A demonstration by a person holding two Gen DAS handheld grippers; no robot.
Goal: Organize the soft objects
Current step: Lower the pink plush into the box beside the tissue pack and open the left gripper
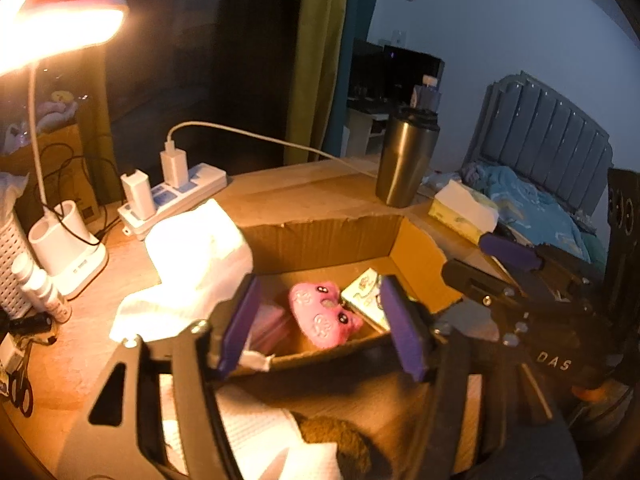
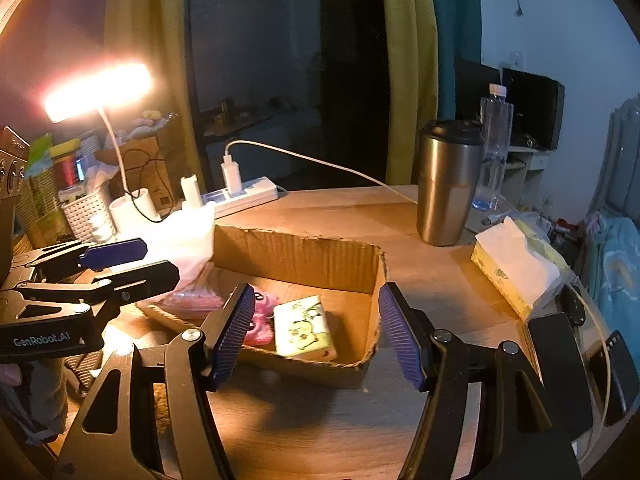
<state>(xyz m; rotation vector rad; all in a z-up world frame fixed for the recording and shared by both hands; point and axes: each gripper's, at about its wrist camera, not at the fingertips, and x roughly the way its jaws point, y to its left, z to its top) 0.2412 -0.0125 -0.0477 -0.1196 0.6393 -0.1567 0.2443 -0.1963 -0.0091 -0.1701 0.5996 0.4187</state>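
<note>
A shallow cardboard box (image 1: 320, 240) (image 2: 296, 256) sits on the wooden desk. Inside lie a pink plush toy (image 1: 324, 316) (image 2: 262, 320), a yellow-green tissue pack (image 1: 362, 296) (image 2: 304, 328) and a pink packet (image 1: 268, 324) (image 2: 192, 300). A white cloth (image 1: 196, 264) (image 2: 184, 236) drapes at the box's left. My left gripper (image 1: 320, 328) is open and empty, just in front of the box. My right gripper (image 2: 316, 336) is open and empty, at the box's near right corner. Each gripper shows in the other's view, the right (image 1: 508, 260) and the left (image 2: 120, 264).
A steel tumbler (image 1: 406, 160) (image 2: 448, 184), a tissue box (image 1: 464, 210) (image 2: 516, 272), a power strip with chargers (image 1: 176, 196) (image 2: 240, 196), a lit desk lamp (image 1: 64, 28) (image 2: 96, 92) and a water bottle (image 2: 494, 148) stand around. Brown and white soft items (image 1: 320, 440) lie below my left gripper.
</note>
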